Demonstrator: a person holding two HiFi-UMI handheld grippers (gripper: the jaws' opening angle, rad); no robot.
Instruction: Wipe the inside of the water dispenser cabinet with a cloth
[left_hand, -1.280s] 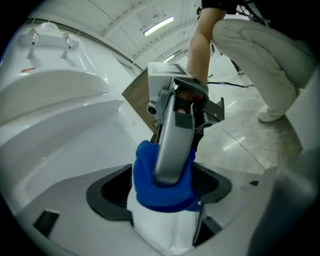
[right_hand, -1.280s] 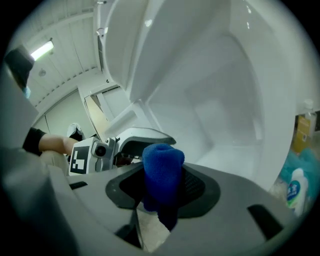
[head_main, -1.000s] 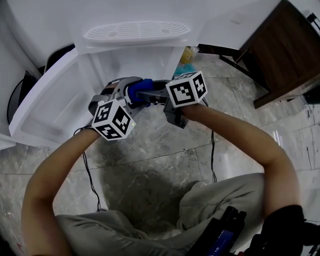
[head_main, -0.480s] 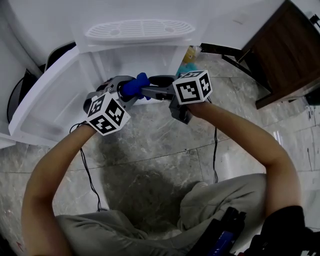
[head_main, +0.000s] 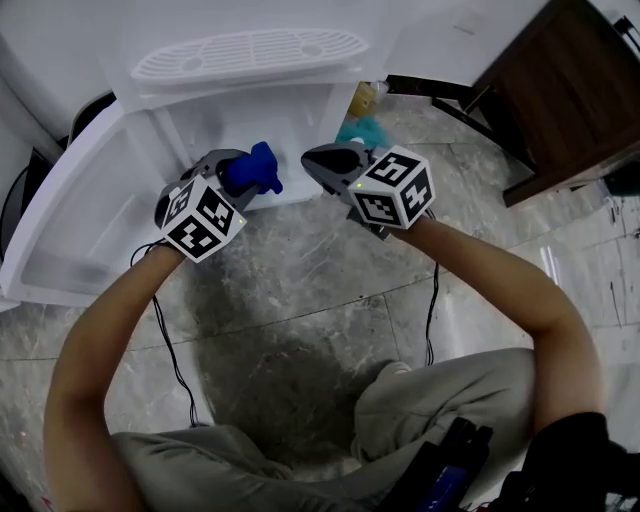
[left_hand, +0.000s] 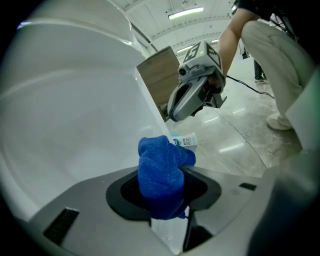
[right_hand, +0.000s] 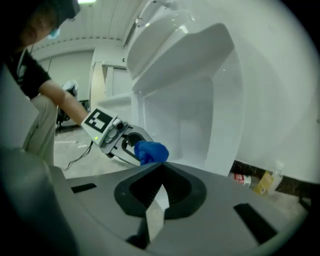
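Note:
A bunched blue cloth (head_main: 252, 168) sticks out of my left gripper (head_main: 238, 178), which is shut on it. In the left gripper view the cloth (left_hand: 160, 172) fills the jaws of the left gripper (left_hand: 165, 212). The cloth hangs just in front of the open white cabinet (head_main: 235, 120) at the foot of the water dispenser. My right gripper (head_main: 322, 160) is a short way to the cloth's right, shut with nothing in it. In its own view the right gripper (right_hand: 156, 200) has its jaws meeting at a point. Beyond them are the cloth (right_hand: 151, 151) and the cabinet's inside (right_hand: 192, 117).
The cabinet door (head_main: 70, 220) stands swung open to the left. A dark wooden cupboard (head_main: 560, 90) stands at the upper right. A teal thing (head_main: 362, 130) and bottles (right_hand: 260, 182) lie beside the dispenser, a tube (left_hand: 185, 141) on the floor. A cable (head_main: 170, 340) trails over the marble floor.
The two grippers were together at the cloth; now they are apart. The right one has drawn away to the right and shut empty. The left keeps the cloth, nearer the cabinet.

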